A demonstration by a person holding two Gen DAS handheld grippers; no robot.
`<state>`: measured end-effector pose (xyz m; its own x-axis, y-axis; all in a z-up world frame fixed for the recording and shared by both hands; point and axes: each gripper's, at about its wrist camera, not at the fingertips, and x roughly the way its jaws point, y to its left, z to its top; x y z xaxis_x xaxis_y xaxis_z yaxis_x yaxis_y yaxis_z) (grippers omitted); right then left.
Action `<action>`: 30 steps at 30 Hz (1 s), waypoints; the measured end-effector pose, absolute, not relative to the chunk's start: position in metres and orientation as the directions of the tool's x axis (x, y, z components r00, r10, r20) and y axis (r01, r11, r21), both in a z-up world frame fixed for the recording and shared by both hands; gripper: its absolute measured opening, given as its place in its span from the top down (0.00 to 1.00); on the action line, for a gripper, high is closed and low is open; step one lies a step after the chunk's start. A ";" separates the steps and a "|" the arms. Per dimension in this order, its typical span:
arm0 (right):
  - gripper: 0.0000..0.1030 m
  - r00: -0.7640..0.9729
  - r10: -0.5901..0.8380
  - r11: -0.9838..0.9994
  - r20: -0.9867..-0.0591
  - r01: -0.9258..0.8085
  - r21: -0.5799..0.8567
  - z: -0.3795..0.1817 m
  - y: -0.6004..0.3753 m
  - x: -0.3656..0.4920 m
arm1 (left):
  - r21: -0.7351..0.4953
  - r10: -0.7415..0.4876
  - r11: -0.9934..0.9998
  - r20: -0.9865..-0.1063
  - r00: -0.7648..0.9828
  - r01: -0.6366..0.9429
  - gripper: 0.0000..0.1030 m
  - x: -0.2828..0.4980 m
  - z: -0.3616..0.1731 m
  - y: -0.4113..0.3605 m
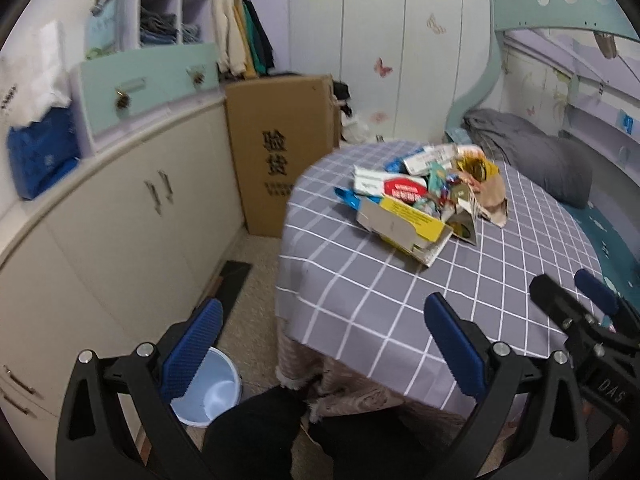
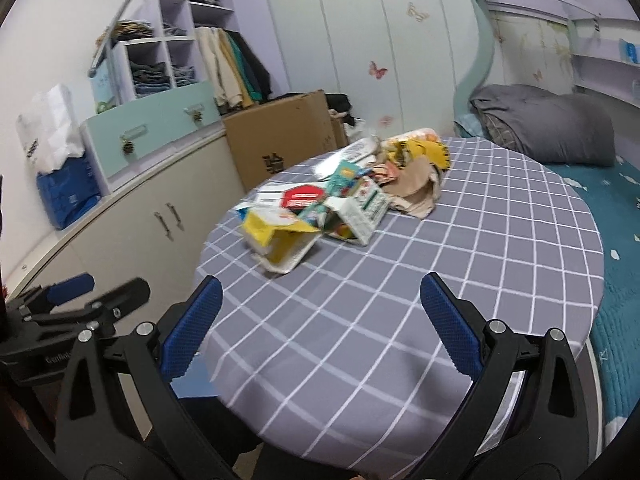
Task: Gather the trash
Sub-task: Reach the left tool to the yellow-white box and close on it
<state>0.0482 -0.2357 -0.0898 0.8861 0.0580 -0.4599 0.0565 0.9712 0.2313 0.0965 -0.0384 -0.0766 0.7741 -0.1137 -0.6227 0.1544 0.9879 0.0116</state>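
Trash [image 1: 424,196] lies heaped on the far half of the round table [image 1: 360,280], which wears a grey checked cloth: flattened cartons, a yellow box [image 2: 280,240] nearest us, wrappers and crumpled brown paper, all touching in one pile. We judge the job barely begun. Nothing is picked up, and the pale blue bin [image 1: 212,392] on the floor just beside the table's left edge looks empty as far as we can see into it.

Our left gripper [image 1: 320,344] hangs over the near table edge with its blue pads spread wide and nothing between them. Our right gripper [image 2: 320,320] hovers above the cloth, jaws equally wide apart and empty, well short of the pile.

Around us stand a tall cardboard box [image 1: 280,152] behind the table, cream cupboards [image 1: 120,220] to the left and a bed [image 2: 616,208] on the right. Bare cloth lies between us and the heap; the bin sits low, partly hidden behind the left finger and the person's dark-clothed knee.
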 end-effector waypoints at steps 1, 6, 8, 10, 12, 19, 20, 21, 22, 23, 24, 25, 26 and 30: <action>0.06 0.887 0.047 0.970 -0.459 0.069 0.233 -0.090 -0.240 0.051 | 0.005 -0.128 0.986 -0.629 0.767 0.169 0.04 0.104 -0.081 -0.046; 0.06 0.880 -0.022 0.961 -0.474 0.149 0.233 -0.095 -0.268 0.064 | 0.075 -0.110 0.975 -0.654 0.748 0.209 0.04 0.132 -0.097 -0.086; 0.06 0.870 -0.039 0.955 -0.491 0.177 0.238 -0.100 -0.279 0.070 | 0.117 -0.103 0.966 -0.646 0.756 0.231 0.04 0.141 -0.102 -0.105; 0.06 0.861 -0.047 0.950 -0.506 0.196 0.244 -0.104 -0.290 0.075 | 0.194 -0.065 0.952 -0.626 0.777 0.236 0.04 0.146 -0.104 -0.125; 0.06 0.852 -0.058 0.947 -0.520 0.213 0.243 -0.109 -0.299 0.080 | 0.253 -0.052 0.935 -0.595 0.802 0.249 0.04 0.151 -0.106 -0.142; 0.06 0.832 -0.036 0.943 -0.553 0.212 0.257 -0.115 -0.313 0.098 | 0.402 0.014 0.871 -0.595 0.803 0.283 0.37 0.181 -0.127 -0.176; 0.06 0.831 -0.033 0.945 -0.555 0.206 0.253 -0.114 -0.313 0.101 | 0.393 0.009 0.872 -0.610 0.793 0.292 0.44 0.184 -0.128 -0.175; 0.06 0.829 -0.030 0.948 -0.559 0.202 0.248 -0.114 -0.312 0.104 | 0.379 0.005 0.878 -0.618 0.786 0.292 0.56 0.187 -0.129 -0.173; 0.06 0.826 -0.025 0.950 -0.563 0.194 0.243 -0.114 -0.310 0.108 | 0.353 -0.011 0.889 -0.622 0.783 0.293 0.72 0.188 -0.126 -0.168; 0.06 0.824 -0.019 0.954 -0.567 0.185 0.237 -0.113 -0.308 0.112 | 0.329 -0.025 0.898 -0.623 0.782 0.292 0.79 0.188 -0.123 -0.164; 0.06 0.816 -0.013 0.961 -0.578 0.171 0.219 -0.113 -0.305 0.117 | 0.300 -0.042 0.910 -0.620 0.784 0.286 0.87 0.186 -0.119 -0.158; 0.06 0.805 -0.015 0.969 -0.593 0.159 0.191 -0.113 -0.301 0.122 | 0.258 -0.068 0.924 -0.616 0.785 0.283 0.89 0.185 -0.113 -0.150; 0.06 0.795 -0.023 0.976 -0.606 0.148 0.157 -0.113 -0.296 0.128 | 0.226 -0.089 0.932 -0.617 0.782 0.284 0.90 0.183 -0.109 -0.144; 0.06 0.770 -0.068 0.994 -0.635 0.103 0.019 -0.114 -0.274 0.149 | 0.103 -0.161 0.955 -0.609 0.777 0.278 0.94 0.178 -0.096 -0.120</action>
